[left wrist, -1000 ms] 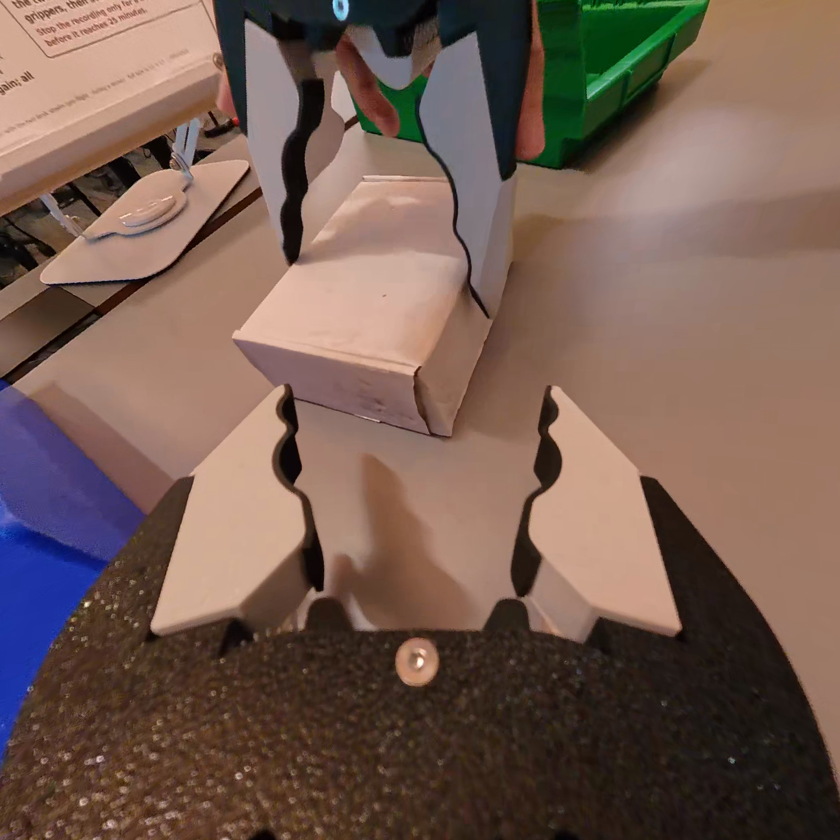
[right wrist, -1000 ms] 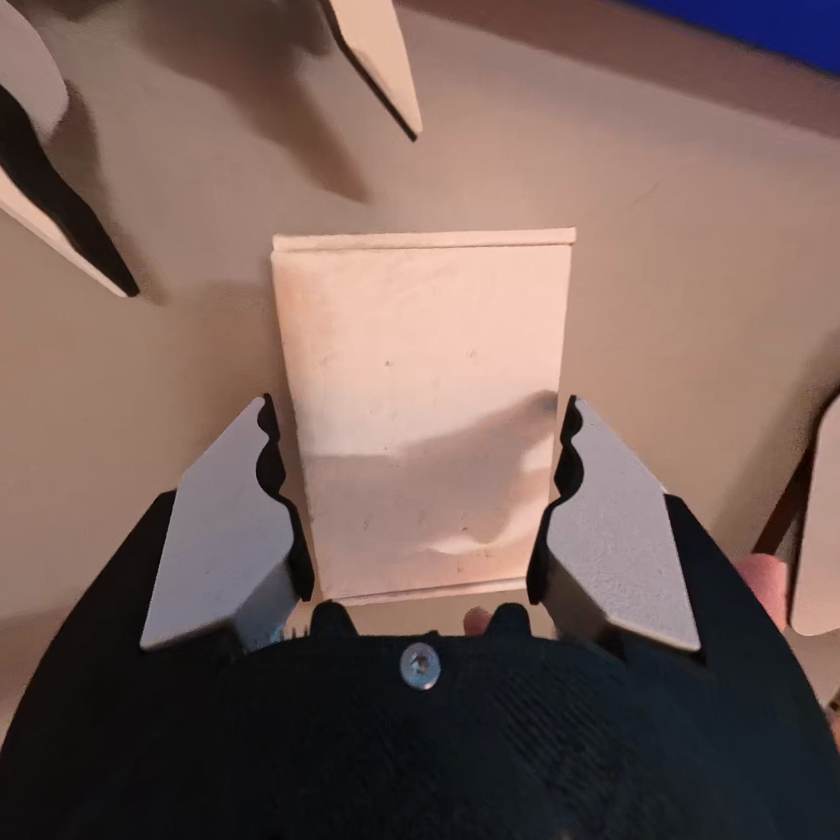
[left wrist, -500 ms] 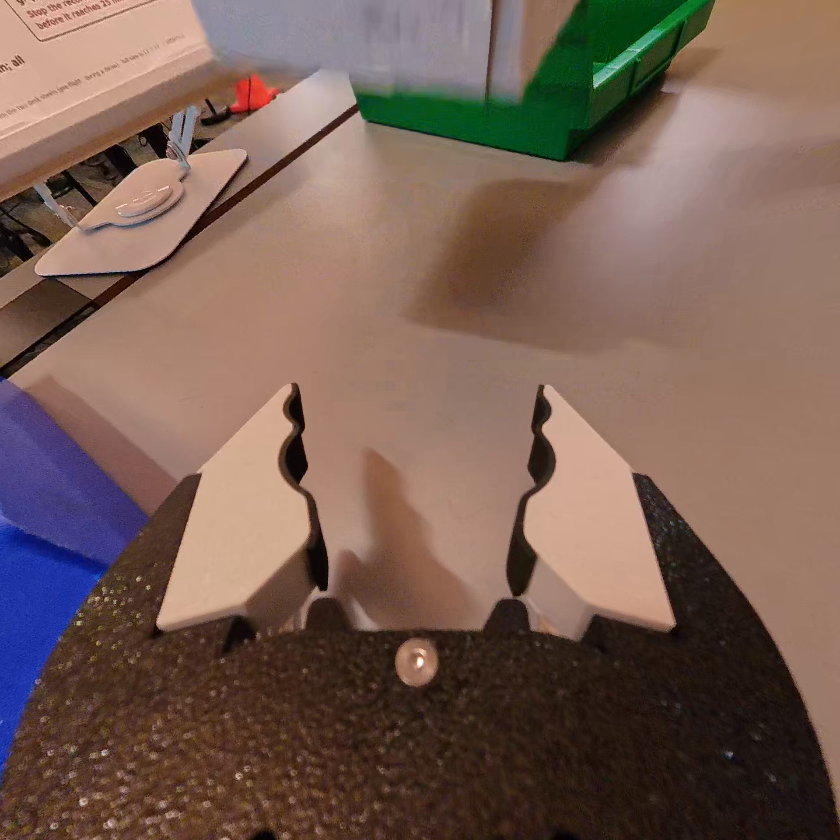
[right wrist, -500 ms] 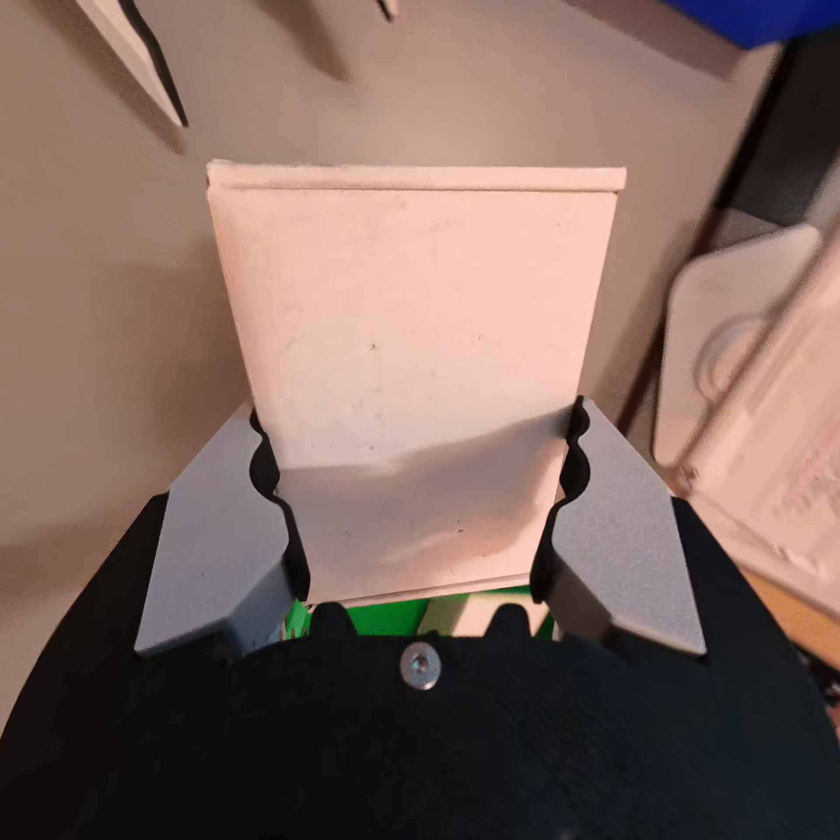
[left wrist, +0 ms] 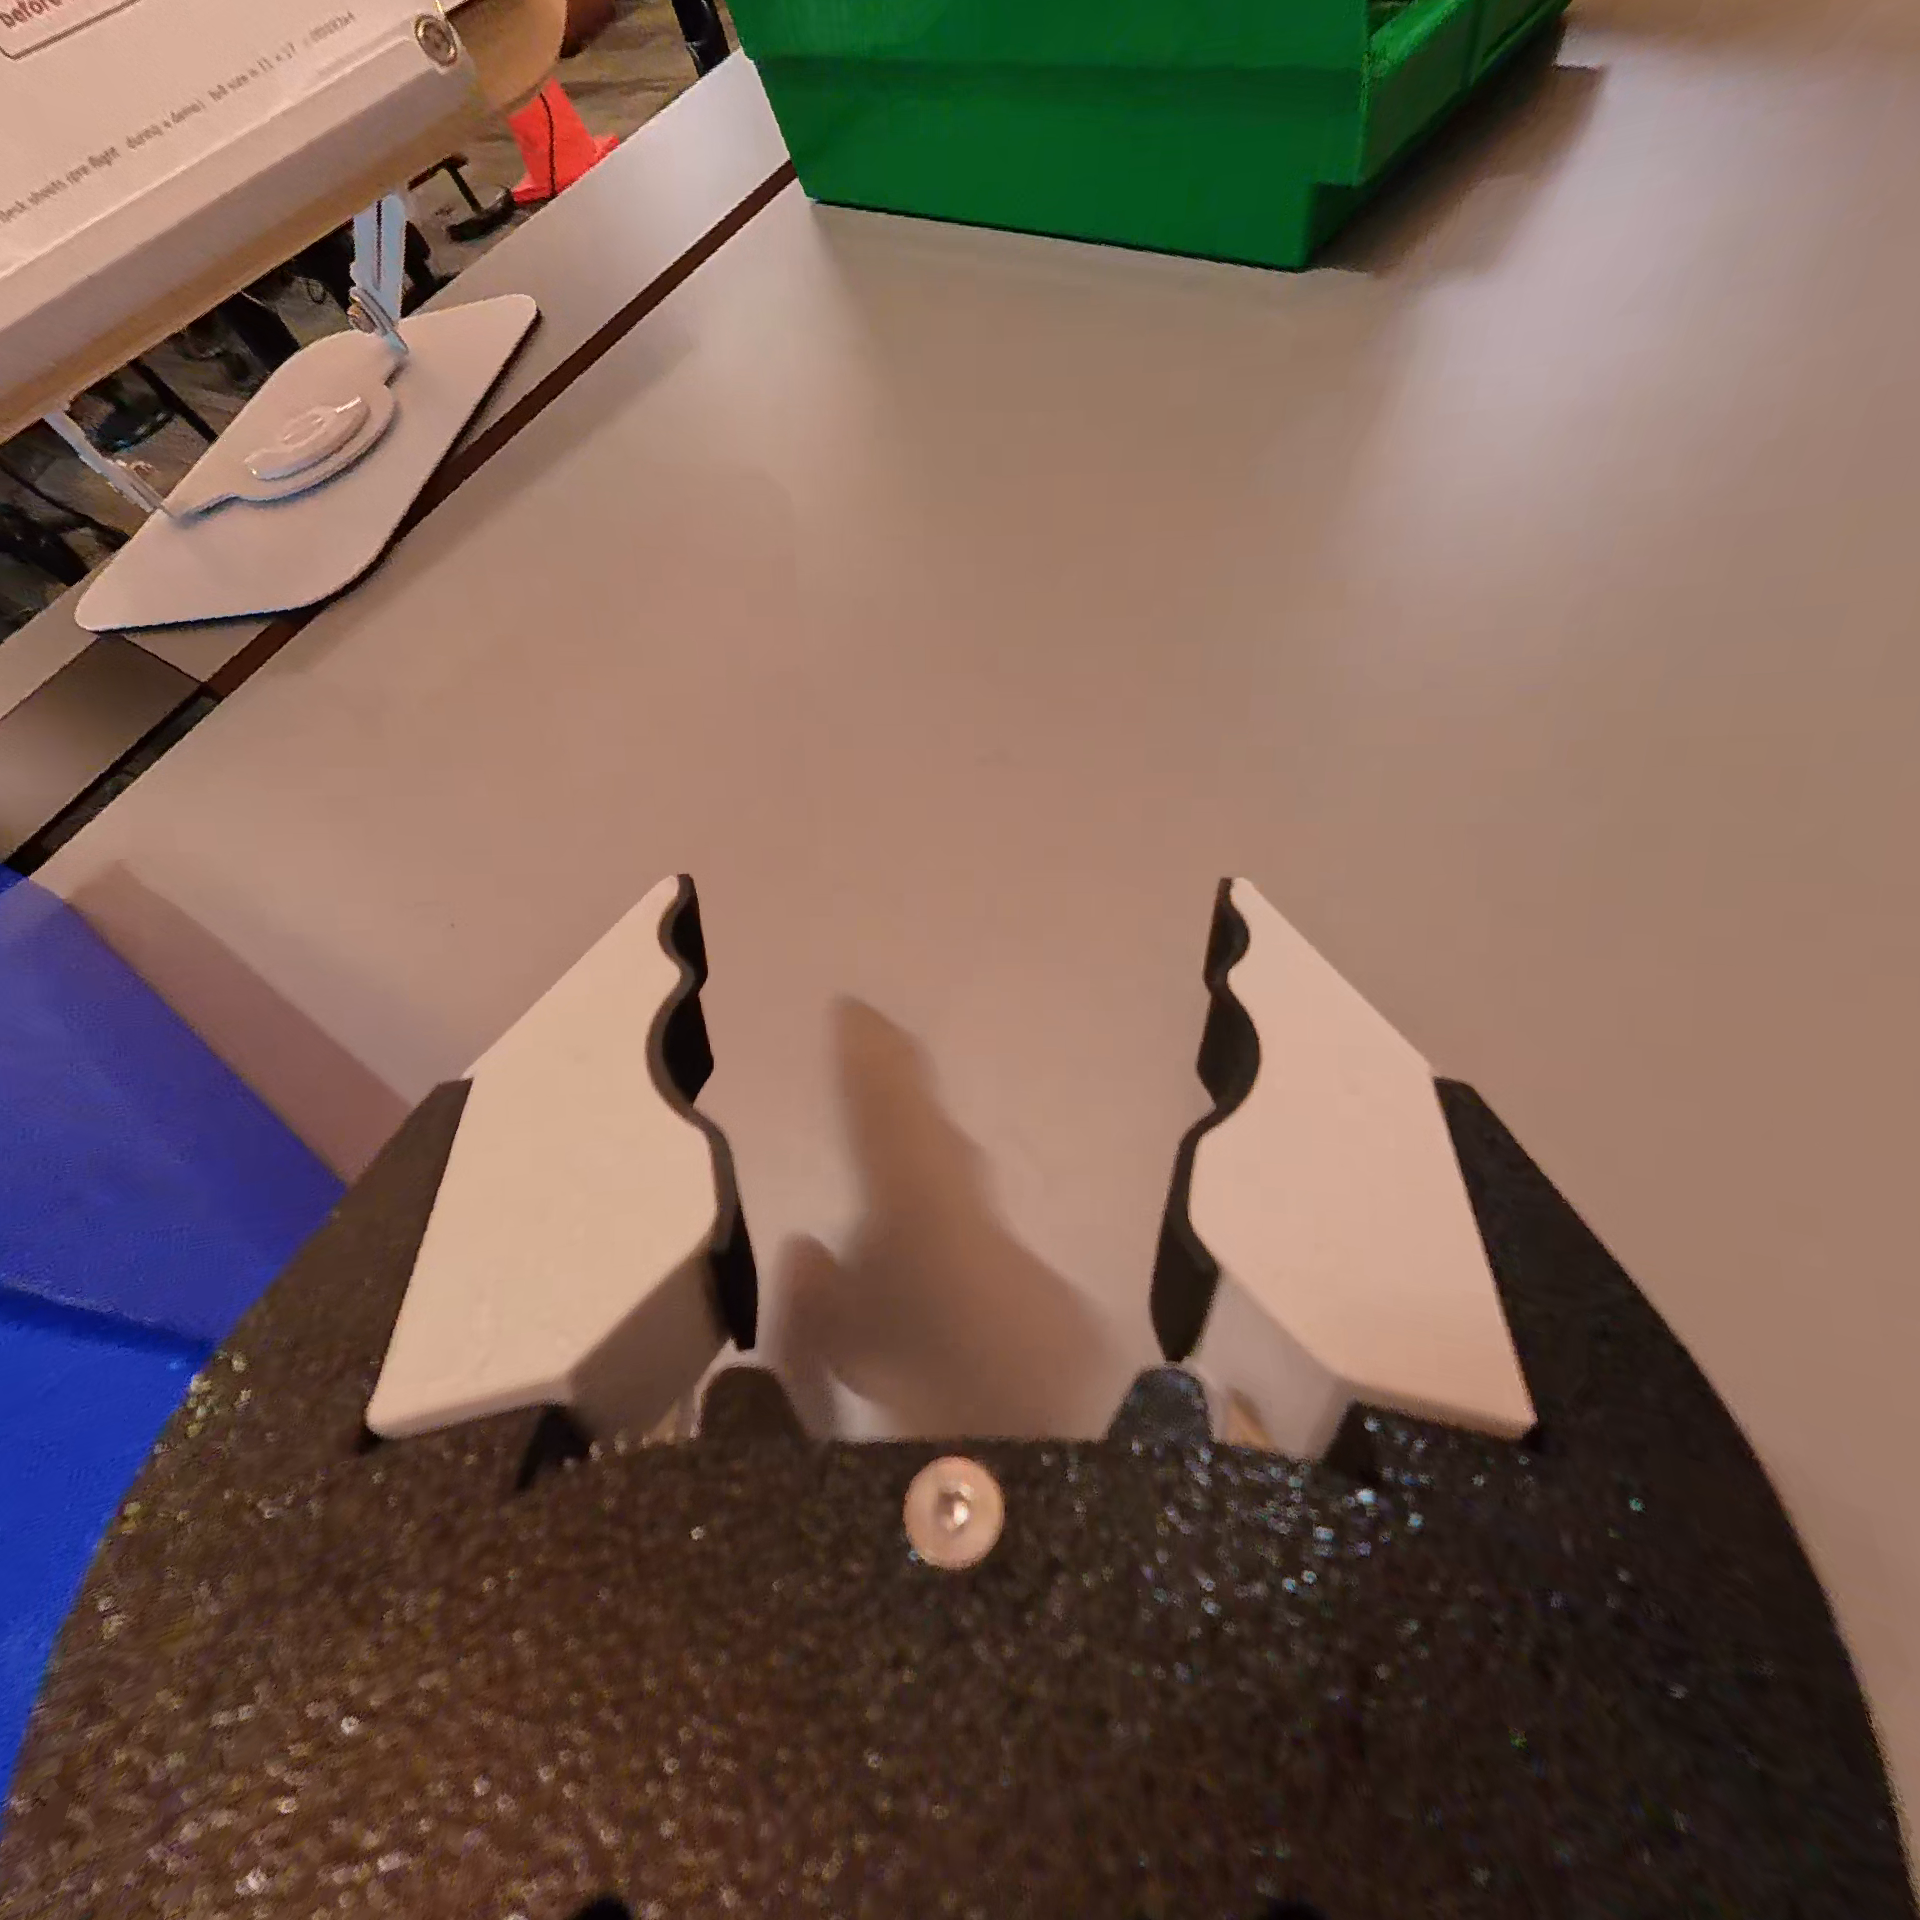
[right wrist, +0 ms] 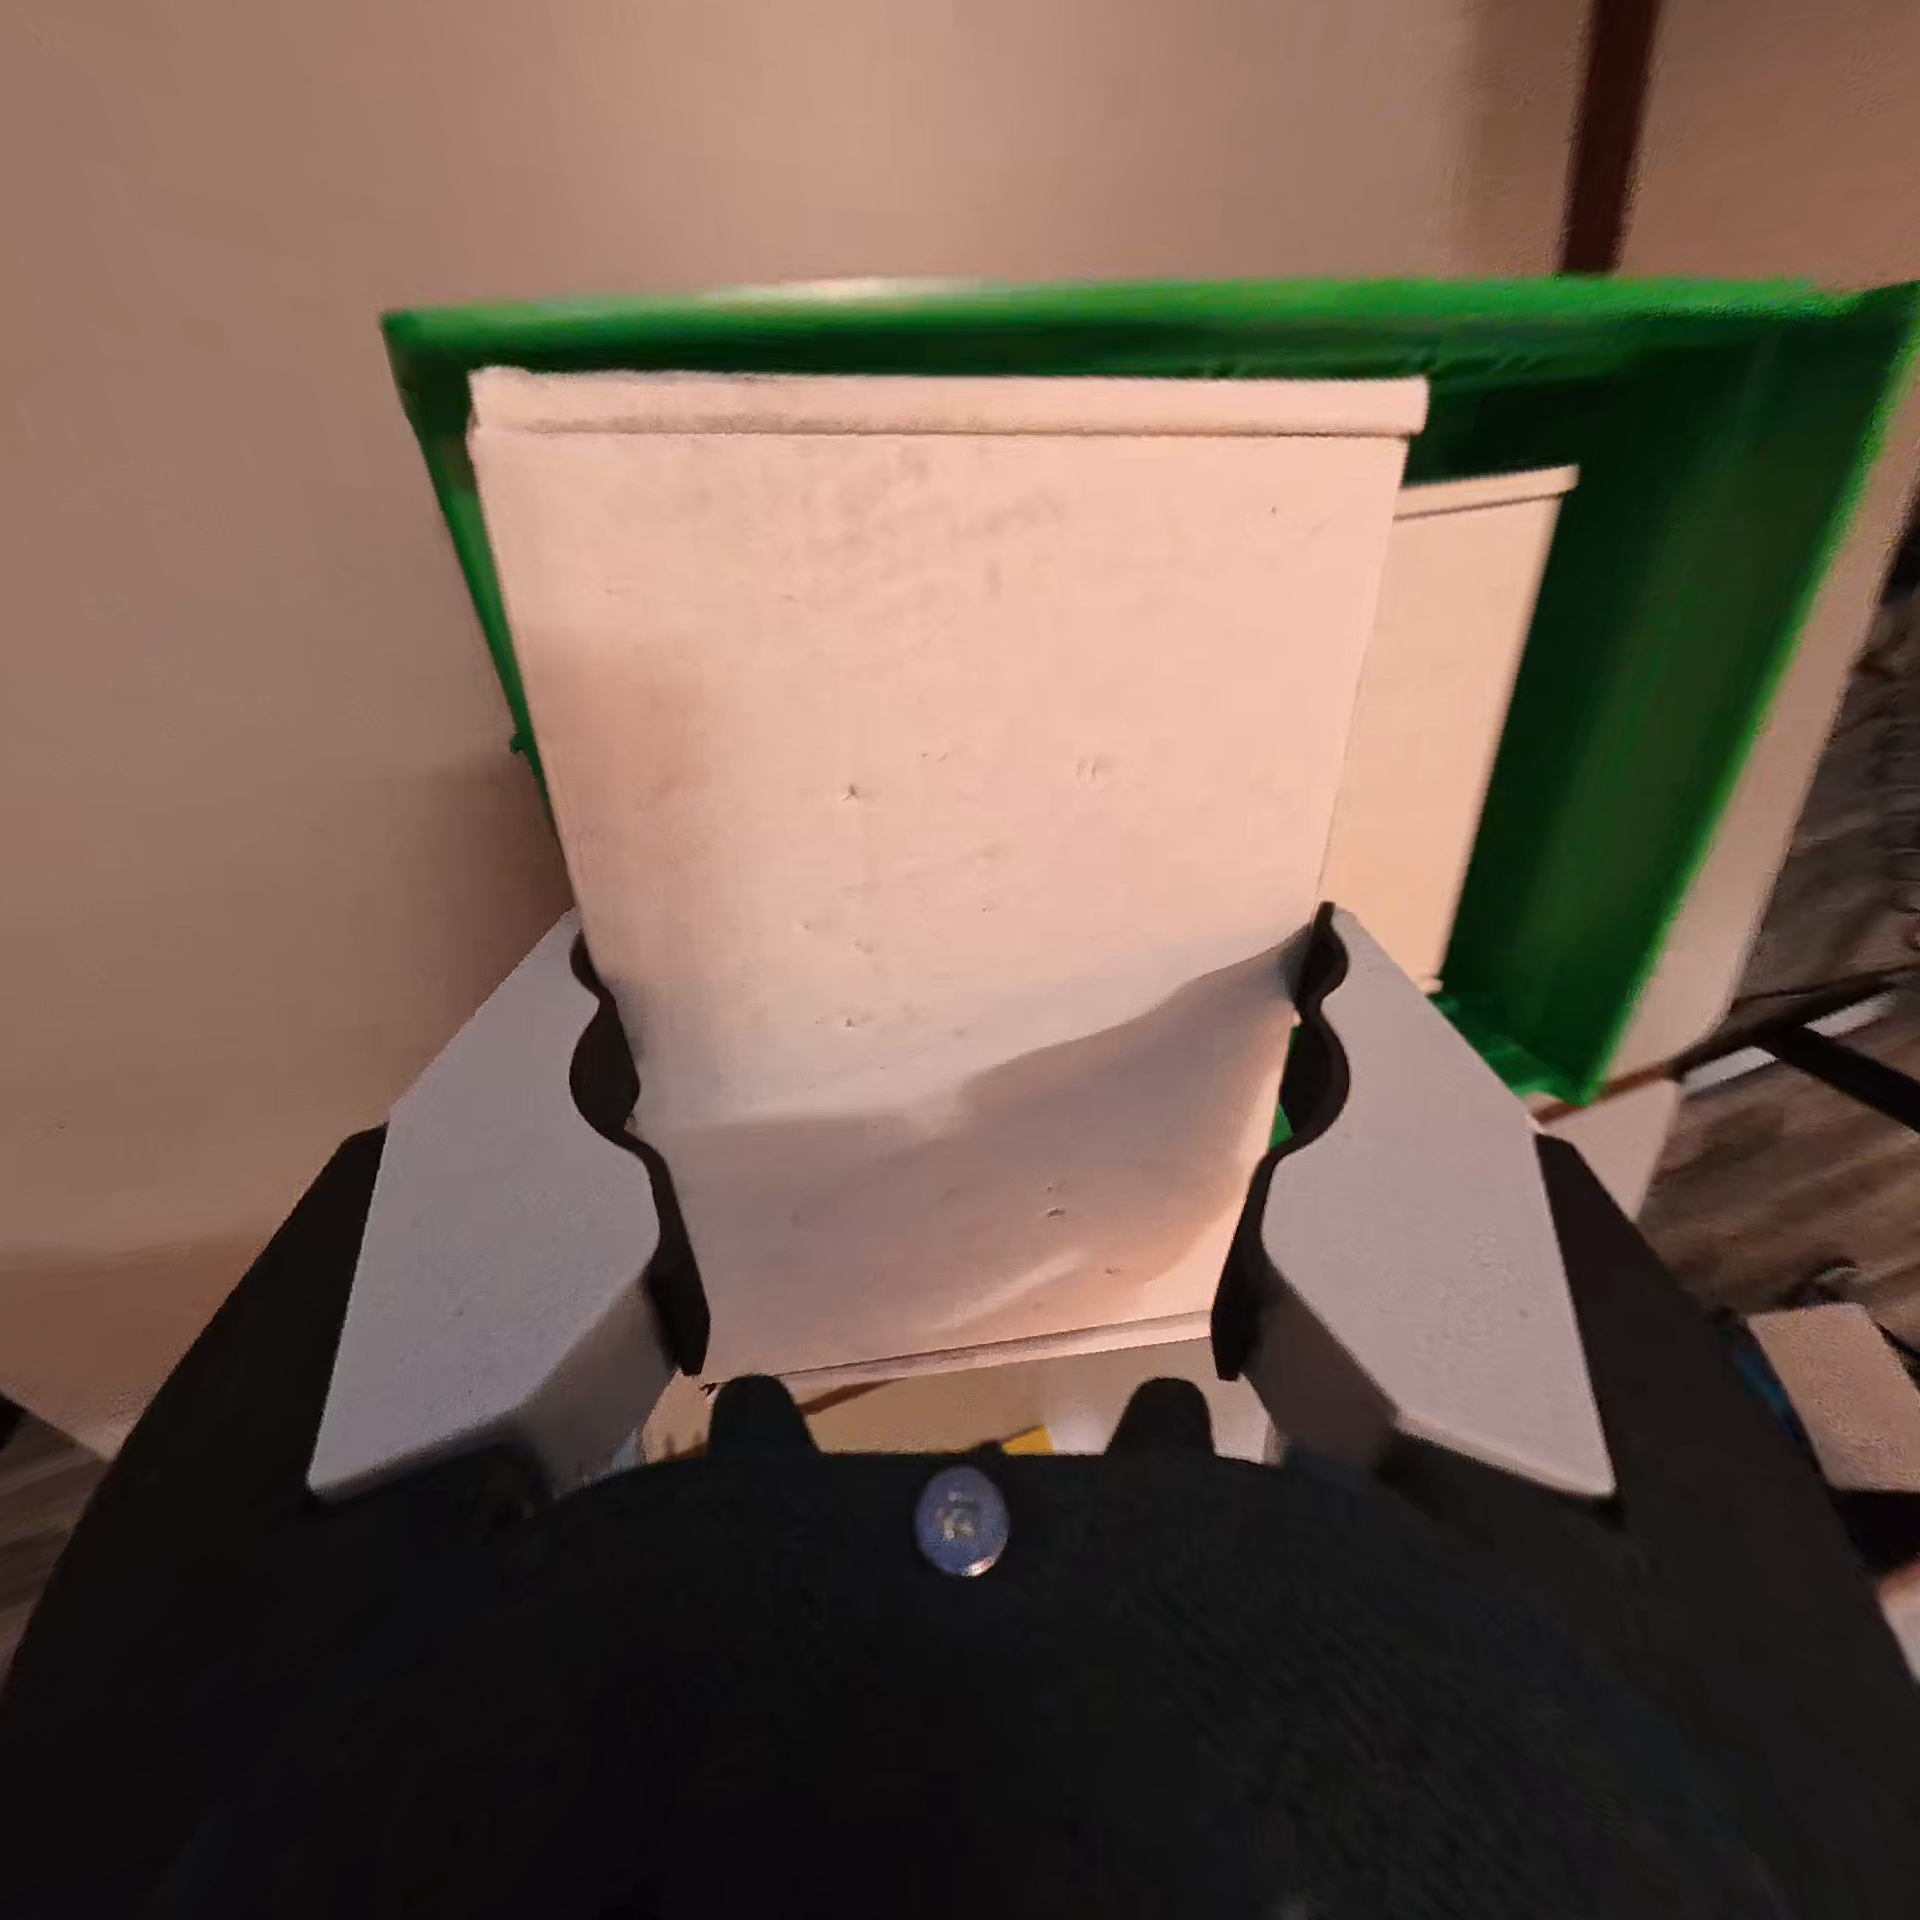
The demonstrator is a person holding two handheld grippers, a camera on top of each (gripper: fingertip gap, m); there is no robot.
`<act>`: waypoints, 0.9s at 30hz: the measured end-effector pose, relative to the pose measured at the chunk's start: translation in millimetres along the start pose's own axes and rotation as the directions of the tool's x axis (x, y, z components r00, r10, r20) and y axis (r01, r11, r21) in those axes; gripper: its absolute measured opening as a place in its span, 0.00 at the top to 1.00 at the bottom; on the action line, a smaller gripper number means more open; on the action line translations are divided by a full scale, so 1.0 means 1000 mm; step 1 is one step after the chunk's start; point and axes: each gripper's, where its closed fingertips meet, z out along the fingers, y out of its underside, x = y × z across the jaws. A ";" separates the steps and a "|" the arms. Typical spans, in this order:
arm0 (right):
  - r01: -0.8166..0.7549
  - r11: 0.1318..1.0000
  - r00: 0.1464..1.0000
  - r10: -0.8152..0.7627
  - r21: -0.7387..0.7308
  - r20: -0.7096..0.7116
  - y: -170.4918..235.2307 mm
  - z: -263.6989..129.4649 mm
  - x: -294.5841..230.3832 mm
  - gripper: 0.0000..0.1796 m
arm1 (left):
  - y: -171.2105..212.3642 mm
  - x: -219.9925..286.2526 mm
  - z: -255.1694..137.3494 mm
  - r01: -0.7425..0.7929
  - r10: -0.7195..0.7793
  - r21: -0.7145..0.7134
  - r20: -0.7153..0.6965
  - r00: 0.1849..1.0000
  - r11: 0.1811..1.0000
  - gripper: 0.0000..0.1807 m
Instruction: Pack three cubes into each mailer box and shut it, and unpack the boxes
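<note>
tbl [left wrist: 1143,623]: grey-beige, bare | side tbl [left wrist: 644,239]: dark edge | light: warm, dim

mailer box [right wrist: 935,831] between the right gripper [right wrist: 951,1039] fingers, above the bin [right wrist: 1621,665], second box [right wrist: 1455,707] inside the bin at right, left gripper [left wrist: 956,1049] over the table [left wrist: 1039,623], bin at far edge, stand [left wrist: 301,499] at left
</note>
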 end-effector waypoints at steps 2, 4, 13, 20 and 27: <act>-0.002 1.000 1.000 0.003 -0.017 0.024 0.009 0.021 -0.002 0.29 | 0.001 0.001 0.000 -0.017 0.017 -0.006 0.005 1.000 1.000 0.48; -0.006 1.000 0.998 0.007 -0.010 0.056 0.011 0.037 -0.005 0.29 | 0.001 0.001 0.001 -0.031 0.031 -0.007 0.012 0.999 0.999 0.49; 0.031 0.995 0.997 -0.024 -0.090 0.075 0.029 0.081 -0.011 0.28 | 0.005 0.004 0.004 -0.052 0.053 -0.042 0.005 0.999 0.998 0.49; -0.002 0.999 0.997 0.005 -0.038 0.073 0.022 0.091 -0.015 0.29 | 0.012 0.008 0.009 -0.104 0.105 -0.095 0.003 0.994 0.990 0.49; -0.136 0.981 0.978 0.156 0.138 -0.139 0.019 0.041 -0.004 0.36 | 0.010 0.008 0.008 -0.130 0.133 -0.086 0.024 0.991 0.988 0.49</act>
